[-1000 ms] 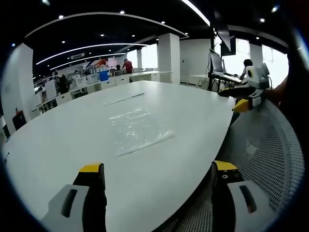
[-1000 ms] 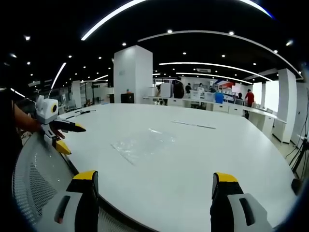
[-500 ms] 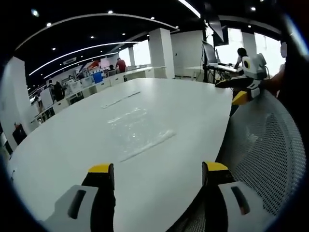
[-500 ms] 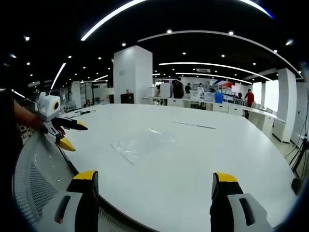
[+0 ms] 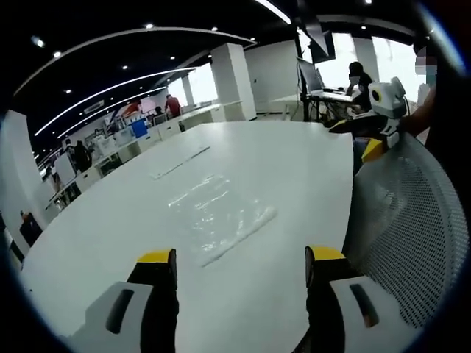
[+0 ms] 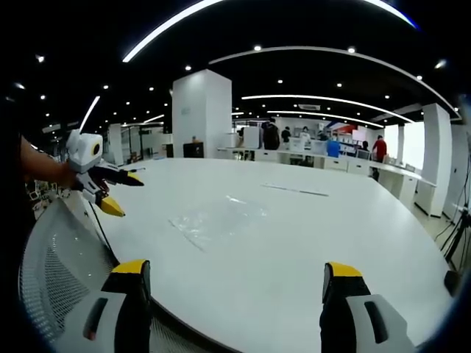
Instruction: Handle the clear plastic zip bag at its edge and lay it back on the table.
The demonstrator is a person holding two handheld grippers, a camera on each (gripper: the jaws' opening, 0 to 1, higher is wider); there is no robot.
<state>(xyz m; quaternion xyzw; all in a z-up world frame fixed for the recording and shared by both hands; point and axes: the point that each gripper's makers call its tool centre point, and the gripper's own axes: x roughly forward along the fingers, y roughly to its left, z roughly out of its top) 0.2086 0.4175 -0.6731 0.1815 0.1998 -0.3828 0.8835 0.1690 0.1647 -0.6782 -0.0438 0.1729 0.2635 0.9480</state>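
A clear plastic zip bag (image 5: 220, 215) lies flat on the white table (image 5: 294, 162), ahead of my left gripper (image 5: 237, 259), which is open and empty. In the right gripper view the same bag (image 6: 215, 217) rests mid-table, beyond my open, empty right gripper (image 6: 229, 273). The left gripper (image 6: 118, 193) shows at the left of that view, held by a hand over the table's near edge, open. The right gripper (image 5: 362, 137) appears at the upper right of the left gripper view, above the table's edge, open.
A grey mesh chair back (image 5: 401, 228) stands at the table's near edge, also seen as mesh chair back (image 6: 55, 272). A thin strip (image 5: 179, 162) lies on the table beyond the bag. Desks, pillars and people fill the far background.
My left gripper has moved forward over the table toward the bag and tilted a little. In the right gripper view the left gripper has risen and shifted right. The bag lies still.
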